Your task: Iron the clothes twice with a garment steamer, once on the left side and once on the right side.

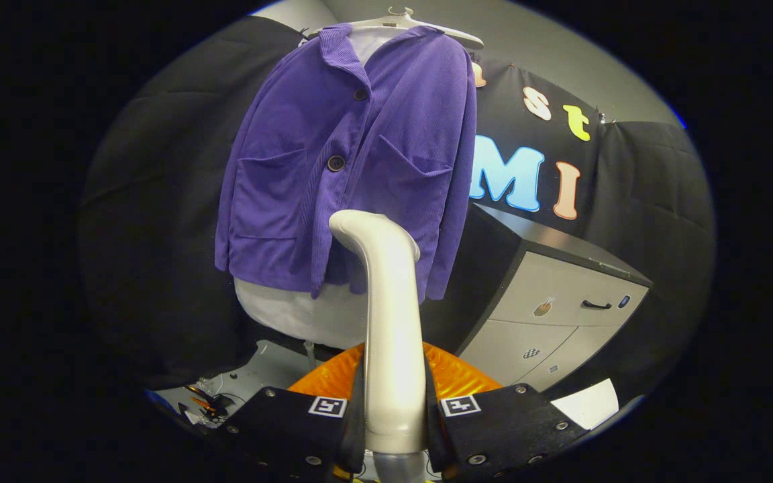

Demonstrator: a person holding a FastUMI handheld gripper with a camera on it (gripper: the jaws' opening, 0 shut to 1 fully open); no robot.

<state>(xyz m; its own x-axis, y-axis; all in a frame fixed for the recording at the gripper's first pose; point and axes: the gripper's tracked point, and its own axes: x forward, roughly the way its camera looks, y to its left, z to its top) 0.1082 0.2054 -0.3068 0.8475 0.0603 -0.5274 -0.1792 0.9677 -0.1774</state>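
Observation:
A purple corduroy jacket [353, 161] hangs on a white hanger [420, 23] over a white board or garment form [306, 312], just beyond my fingers. My gripper [394, 409] is shut on the handle of a white garment steamer [390, 315], both fingers pressing its sides. The steamer stands upright between the fingers, and its curved head sits in front of the jacket's lower middle, near the buttoned front edge. I cannot tell whether the head touches the cloth.
A grey cabinet with drawers [561, 308] stands to the right of the jacket. An orange quilted thing [453, 376] lies low behind the steamer handle. Small tools and cables [205, 406] lie on the floor at lower left. White paper [591, 402] lies at lower right.

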